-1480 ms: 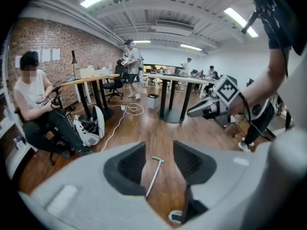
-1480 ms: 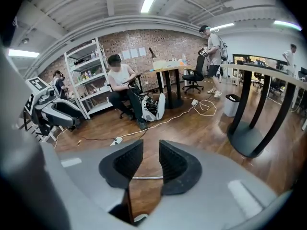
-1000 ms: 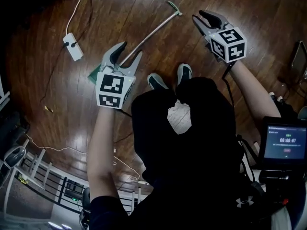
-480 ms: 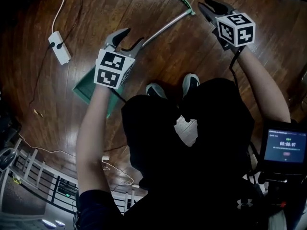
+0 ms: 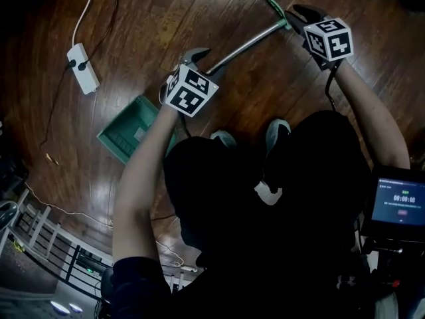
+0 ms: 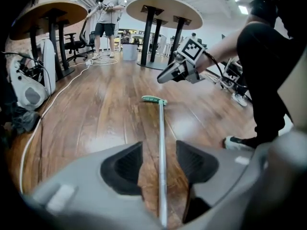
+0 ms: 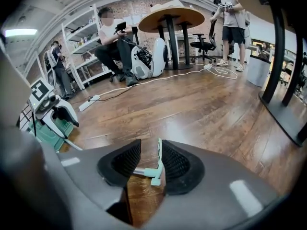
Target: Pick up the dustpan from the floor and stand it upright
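Note:
The dustpan lies flat on the wooden floor, with its green pan (image 5: pixel 129 135) at the left. Its metal pole (image 5: pixel 242 45) runs up-right to a green T-grip (image 5: pixel 275 6). My left gripper (image 5: pixel 196 55) is low over the pole close to the pan. It is open, and the pole (image 6: pixel 160 143) runs between its pads without touching them. My right gripper (image 5: pixel 299 13) is at the far end. Its jaws are opening with the green grip (image 7: pixel 156 169) between them, close to the right pad. In the right gripper view the left gripper (image 7: pixel 55 111) shows beside the pan (image 7: pixel 45 133).
A white power strip (image 5: pixel 81 65) with its cable lies on the floor at the left. The person's shoes (image 5: pixel 279 133) stand just below the pole. A small screen (image 5: pixel 398 201) is at the lower right. Round tables (image 6: pixel 163 8), chairs and other people stand further back.
Both grippers have dropped toward the floor. The left one now straddles the pole near the pan. The right one has come down onto the green grip end.

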`<state>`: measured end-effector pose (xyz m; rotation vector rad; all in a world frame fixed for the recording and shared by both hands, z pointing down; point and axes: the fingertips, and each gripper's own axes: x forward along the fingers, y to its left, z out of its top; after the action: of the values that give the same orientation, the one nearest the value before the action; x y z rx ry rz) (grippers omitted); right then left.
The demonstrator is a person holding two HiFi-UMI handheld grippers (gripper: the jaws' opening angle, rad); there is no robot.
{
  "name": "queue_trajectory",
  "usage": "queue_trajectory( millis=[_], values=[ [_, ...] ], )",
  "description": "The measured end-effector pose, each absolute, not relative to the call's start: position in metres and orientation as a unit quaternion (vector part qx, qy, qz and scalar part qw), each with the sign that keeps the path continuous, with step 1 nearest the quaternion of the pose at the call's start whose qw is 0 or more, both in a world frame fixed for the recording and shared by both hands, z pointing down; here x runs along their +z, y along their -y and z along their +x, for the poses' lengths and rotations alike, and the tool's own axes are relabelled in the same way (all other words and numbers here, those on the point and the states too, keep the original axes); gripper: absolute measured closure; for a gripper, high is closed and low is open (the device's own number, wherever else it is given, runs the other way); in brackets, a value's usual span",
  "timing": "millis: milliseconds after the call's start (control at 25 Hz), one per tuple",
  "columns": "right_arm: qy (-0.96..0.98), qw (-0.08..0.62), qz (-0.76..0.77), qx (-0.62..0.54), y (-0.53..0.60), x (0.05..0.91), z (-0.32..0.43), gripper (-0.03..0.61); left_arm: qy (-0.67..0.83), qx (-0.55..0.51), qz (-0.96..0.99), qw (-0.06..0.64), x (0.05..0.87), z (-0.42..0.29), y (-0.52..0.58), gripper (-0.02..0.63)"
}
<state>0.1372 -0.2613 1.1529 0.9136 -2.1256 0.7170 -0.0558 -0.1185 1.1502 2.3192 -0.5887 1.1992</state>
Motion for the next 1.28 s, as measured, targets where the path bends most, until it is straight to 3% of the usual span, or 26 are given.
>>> queue_trajectory(
  millis=[320, 1280],
  values=[
    [0.815, 0.370, 0.338, 0.291, 0.252, 1.224, 0.117, 0.410, 0.186, 0.472, 0.832, 0.224, 1.221, -0.068, 0.082, 0.393],
    [0.776, 0.399, 0.346, 0.344, 0.263, 1.252, 0.142, 0.388, 0.220, 0.457, 0.822, 0.258, 1.200, -0.069, 0.089, 0.393]
  ],
)
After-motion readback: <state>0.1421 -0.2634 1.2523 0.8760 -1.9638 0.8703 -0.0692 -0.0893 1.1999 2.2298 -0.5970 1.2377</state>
